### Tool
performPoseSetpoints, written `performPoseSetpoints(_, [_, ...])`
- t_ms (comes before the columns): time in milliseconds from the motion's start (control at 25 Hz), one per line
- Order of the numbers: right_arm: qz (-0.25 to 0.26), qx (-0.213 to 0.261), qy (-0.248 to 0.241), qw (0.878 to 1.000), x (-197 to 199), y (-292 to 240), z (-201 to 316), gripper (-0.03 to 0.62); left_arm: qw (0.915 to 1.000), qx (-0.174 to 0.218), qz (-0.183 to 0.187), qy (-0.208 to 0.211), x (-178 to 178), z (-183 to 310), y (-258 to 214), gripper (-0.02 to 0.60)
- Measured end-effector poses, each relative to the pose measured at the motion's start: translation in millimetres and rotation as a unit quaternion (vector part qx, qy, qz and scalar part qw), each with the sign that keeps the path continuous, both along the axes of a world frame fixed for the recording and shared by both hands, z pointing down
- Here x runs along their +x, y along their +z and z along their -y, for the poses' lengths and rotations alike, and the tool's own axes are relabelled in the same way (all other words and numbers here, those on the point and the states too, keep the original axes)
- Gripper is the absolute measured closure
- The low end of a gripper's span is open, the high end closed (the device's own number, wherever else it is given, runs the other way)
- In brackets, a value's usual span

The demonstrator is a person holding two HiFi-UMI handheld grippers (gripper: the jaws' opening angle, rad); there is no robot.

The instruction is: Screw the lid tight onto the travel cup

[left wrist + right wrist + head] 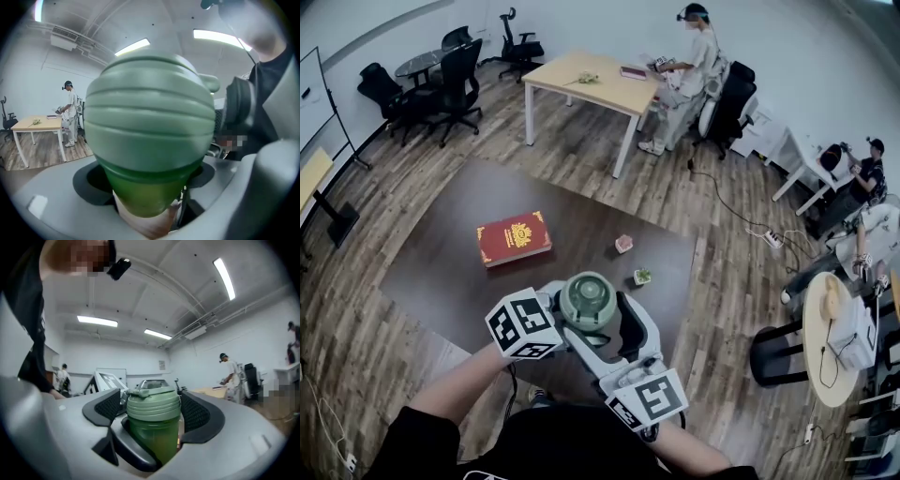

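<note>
Left hand-held gripper [149, 211] is clamped on the green body of the travel cup [145, 194], low down, with the cup upright. Right hand-held gripper [152, 411] has its padded jaws closed around the pale green ribbed lid [153, 404], which sits on top of the cup. Both hold the cup in the air above the near edge of the dark surface [441, 272]. On the surface lie a red book [514, 238] and a small potted plant [642, 277], well apart.
</note>
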State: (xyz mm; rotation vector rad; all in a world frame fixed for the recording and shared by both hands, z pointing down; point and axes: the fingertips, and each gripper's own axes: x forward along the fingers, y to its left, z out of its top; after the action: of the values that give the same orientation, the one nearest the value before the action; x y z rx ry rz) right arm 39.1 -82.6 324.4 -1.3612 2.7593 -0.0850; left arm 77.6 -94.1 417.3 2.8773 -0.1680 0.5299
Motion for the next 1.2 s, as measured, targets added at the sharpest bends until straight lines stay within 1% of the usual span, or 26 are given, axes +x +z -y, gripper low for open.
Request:
performPoseSetpoints(40, [0.015,0.001,-0.038,0.999,3.5,-2.2,-1.8,0.195,1.0000,-0.004,-0.002,0.002,-2.7,-0.8,-1.7,0.181])
performPoseSetpoints(120, [0.041,-0.002,-0.112,0.993,16.5,-6.1,-0.4,0.195,0.9998,-0.011,-0.007,0.012,-6.6,-4.7,-6.4,0.181])
performPoseSetpoints(160, [0.057,-0.002,-0.151,0.987,25.2,-8.9,1.2,0.195,0.9996,-0.016,-0.011,0.019,-6.9,-8.0,-9.4,0.181])
performPoseSetpoints(200, [0.075,-0.003,-0.196,0.978,33.8,-11.6,1.2,0.187,0.9992,-0.021,-0.016,0.029,-6.4,-12.8,-12.5,0.181])
performPoseSetpoints(240, [0.093,-0.004,-0.253,0.963,40.5,-13.4,-2.1,0.182,0.9985,-0.028,-0.022,0.041,-5.2,-18.9,-15.6,0.181])
performPoseSetpoints(280, [0.110,-0.009,-0.321,0.941,44.7,-14.4,-8.8,0.166,0.9974,-0.036,-0.028,0.055,-3.6,-26.2,-18.7,0.181])
performPoseSetpoints(360, [0.142,-0.025,-0.448,0.882,48.4,-17.0,-25.4,0.149,0.9941,-0.052,-0.037,0.088,0.4,-42.7,-24.8,0.181])
performPoseSetpoints(400, [0.157,-0.033,-0.491,0.856,49.6,-18.9,-29.9,0.140,0.9923,-0.057,-0.038,0.103,2.6,-50.7,-27.1,0.181])
performPoseSetpoints(440, [0.170,-0.039,-0.516,0.838,50.5,-20.7,-29.8,0.123,0.9908,-0.058,-0.036,0.117,4.7,-58.1,-28.5,0.181])
performPoseSetpoints(480, [0.181,-0.043,-0.529,0.828,50.5,-21.8,-26.0,0.112,0.9896,-0.057,-0.032,0.128,6.7,-64.7,-29.0,0.181])
performPoseSetpoints(520, [0.186,-0.049,-0.538,0.821,48.7,-21.6,-20.9,0.098,0.9885,-0.056,-0.028,0.138,8.4,-70.3,-29.3,0.181])
performPoseSetpoints(560, [0.184,-0.055,-0.549,0.813,45.0,-19.9,-17.3,0.080,0.9872,-0.056,-0.027,0.147,9.9,-75.2,-30.1,0.181])
performPoseSetpoints(600, [0.176,-0.062,-0.566,0.803,40.0,-17.3,-16.9,0.078,0.9858,-0.057,-0.027,0.156,11.0,-79.3,-31.3,0.181])
performPoseSetpoints(640, [0.166,-0.067,-0.589,0.788,34.8,-14.9,-19.8,0.079,0.9843,-0.058,-0.028,0.164,11.9,-82.8,-32.9,0.181])
performPoseSetpoints(760, [0.149,-0.078,-0.656,0.736,25.9,-13.9,-38.8,0.083,0.9809,-0.061,-0.031,0.182,16.2,-92.7,-36.4,0.181])
performPoseSetpoints(800, [0.149,-0.084,-0.671,0.721,25.2,-15.3,-44.2,0.085,0.9802,-0.062,-0.031,0.186,18.3,-96.2,-36.6,0.181])
performPoseSetpoints(840, [0.150,-0.091,-0.681,0.711,24.3,-16.8,-47.4,0.090,0.9797,-0.064,-0.031,0.188,20.1,-98.9,-36.4,0.181])
performPoseSetpoints(880, [0.150,-0.095,-0.687,0.705,23.3,-18.1,-48.6,0.117,0.9796,-0.065,-0.031,0.188,21.1,-100.2,-35.8,0.181])
performPoseSetpoints(920, [0.151,-0.097,-0.688,0.703,22.5,-19.1,-48.3,0.130,0.9801,-0.066,-0.031,0.184,21.2,-99.7,-34.8,0.179])
performPoseSetpoints(960, [0.150,-0.096,-0.685,0.707,22.3,-19.1,-46.3,0.154,0.9812,-0.068,-0.031,0.178,20.2,-97.5,-33.6,0.181])
performPoseSetpoints(1000, [0.147,-0.093,-0.676,0.716,22.2,-17.7,-43.3,0.192,0.9829,-0.067,-0.029,0.169,18.3,-94.0,-31.9,0.181])
performPoseSetpoints(1040, [0.141,-0.090,-0.664,0.729,21.3,-15.5,-40.4,0.197,0.9850,-0.064,-0.025,0.158,15.9,-89.8,-29.7,0.181])
performPoseSetpoints(1120, [0.121,-0.083,-0.631,0.762,17.2,-11.2,-36.2,0.203,0.9892,-0.057,-0.014,0.135,10.7,-80.8,-24.6,0.181])
performPoseSetpoints(1200, [0.101,-0.073,-0.585,0.802,12.3,-9.2,-31.2,0.204,0.9929,-0.050,-0.005,0.108,5.8,-70.1,-19.9,0.183])
